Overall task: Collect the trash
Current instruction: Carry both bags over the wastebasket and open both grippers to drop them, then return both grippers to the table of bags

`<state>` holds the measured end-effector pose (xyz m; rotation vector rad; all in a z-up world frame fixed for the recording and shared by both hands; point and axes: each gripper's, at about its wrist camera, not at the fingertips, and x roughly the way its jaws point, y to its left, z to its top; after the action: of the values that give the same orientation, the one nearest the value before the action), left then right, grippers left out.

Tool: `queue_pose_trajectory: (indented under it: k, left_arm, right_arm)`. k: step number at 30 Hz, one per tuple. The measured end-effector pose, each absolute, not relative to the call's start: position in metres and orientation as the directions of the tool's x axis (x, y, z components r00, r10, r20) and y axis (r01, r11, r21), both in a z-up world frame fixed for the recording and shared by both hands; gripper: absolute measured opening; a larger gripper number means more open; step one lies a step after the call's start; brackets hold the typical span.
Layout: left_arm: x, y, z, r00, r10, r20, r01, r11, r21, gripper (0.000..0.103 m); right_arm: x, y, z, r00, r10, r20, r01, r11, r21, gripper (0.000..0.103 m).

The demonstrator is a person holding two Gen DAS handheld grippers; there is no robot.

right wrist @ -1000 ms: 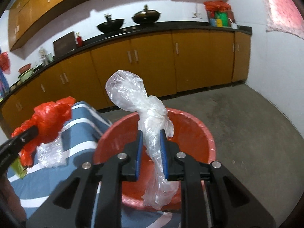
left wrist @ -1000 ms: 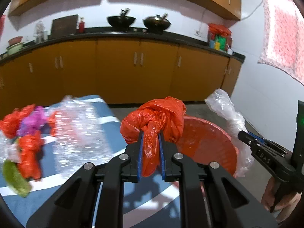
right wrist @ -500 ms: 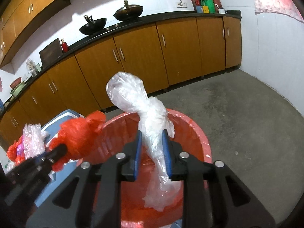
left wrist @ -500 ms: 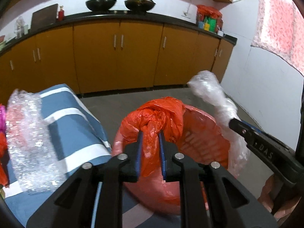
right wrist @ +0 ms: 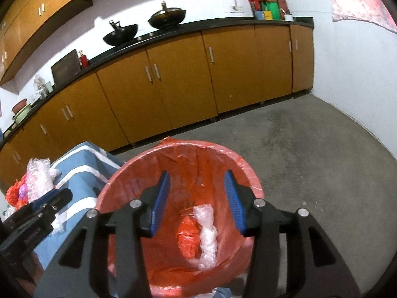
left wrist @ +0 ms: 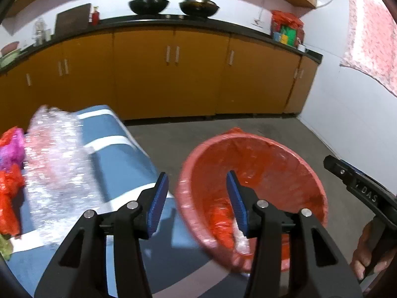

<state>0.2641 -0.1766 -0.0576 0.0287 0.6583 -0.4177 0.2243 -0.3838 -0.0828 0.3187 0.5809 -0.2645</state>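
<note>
A red bin lined with a red bag (right wrist: 248, 173) (left wrist: 297, 164) stands on the floor beside the blue striped table. Inside it lie a crumpled red plastic bag (right wrist: 187, 238) (left wrist: 220, 223) and a clear plastic bag (right wrist: 208, 236) (left wrist: 242, 242), side by side. My right gripper (right wrist: 197, 206) hangs over the bin's mouth, its jaws opening with nothing between them. My left gripper (left wrist: 197, 201) hovers at the bin's left rim, jaws likewise opening and empty. On the table a sheet of bubble wrap (left wrist: 54, 164) (right wrist: 38, 176) and more red and purple scraps (left wrist: 10, 168) lie at the left.
The blue table with white stripes (left wrist: 119, 159) borders the bin's left side. Orange kitchen cabinets (right wrist: 183, 74) under a black counter with two woks run along the back wall. Grey concrete floor (right wrist: 310, 154) spreads to the right. A person's hand (left wrist: 364, 253) holds the right gripper.
Both grippers opened and let go of their bags; the red bag and the clear bag dropped into the bin. The left gripper swung right and down toward the bin.
</note>
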Motion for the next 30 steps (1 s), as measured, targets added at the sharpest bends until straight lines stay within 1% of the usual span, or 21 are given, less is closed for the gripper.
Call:
queue_pose_trajectory:
  k: [4,6,11,16,20,23,25,27,29,30]
  left_arm:
    - [0.250,-0.141,-0.051,0.753,-0.321,-0.575,0.332,0.939,-0.090,0.055]
    - [0.241,-0.122,-0.049,0.772,-0.290,-0.565,0.304,0.950,-0.071,0.055]
    - [0.217,-0.064,-0.047,0.829,-0.160,-0.536,0.187,0.982,-0.005,0.056]
    - [0.198,-0.005,-0.048,0.865,-0.011,-0.501,0.040,0.998,0.046,0.063]
    - [0.184,0.038,-0.051,0.874,0.103,-0.475,-0.075,0.994,0.077,0.072]
    - [0.182,0.065,-0.055,0.865,0.175,-0.470,-0.146,0.985,0.096,0.078]
    - [0.182,0.081,-0.058,0.859,0.199,-0.472,-0.175,0.980,0.095,0.081]
    - [0.183,0.094,-0.061,0.853,0.222,-0.472,-0.202,0.975,0.094,0.087]
    - [0.184,0.104,-0.064,0.851,0.232,-0.471,-0.218,0.972,0.084,0.090]
    - [0.184,0.108,-0.066,0.852,0.231,-0.470,-0.221,0.972,0.078,0.092]
  right_arm:
    - [0.229,-0.356,-0.075,0.818,-0.108,-0.565,0.265,0.942,0.204,0.048]
    - [0.233,-0.332,-0.070,0.825,-0.063,-0.561,0.207,0.959,0.196,0.050]
    - [0.245,-0.268,-0.068,0.822,0.054,-0.567,0.061,0.982,0.181,0.054]
    - [0.255,-0.206,-0.074,0.794,0.155,-0.588,-0.061,0.982,0.177,0.057]
    - [0.266,-0.164,-0.082,0.774,0.186,-0.605,-0.121,0.982,0.146,0.062]
    - [0.278,-0.142,-0.088,0.762,0.203,-0.615,-0.147,0.979,0.140,0.071]
    - [0.287,-0.127,-0.091,0.760,0.208,-0.616,-0.163,0.978,0.129,0.079]
    - [0.295,-0.116,-0.092,0.762,0.202,-0.615,-0.169,0.979,0.112,0.085]
    - [0.304,-0.108,-0.092,0.767,0.190,-0.613,-0.170,0.981,0.092,0.090]
    - [0.308,-0.105,-0.093,0.768,0.186,-0.613,-0.169,0.982,0.087,0.094]
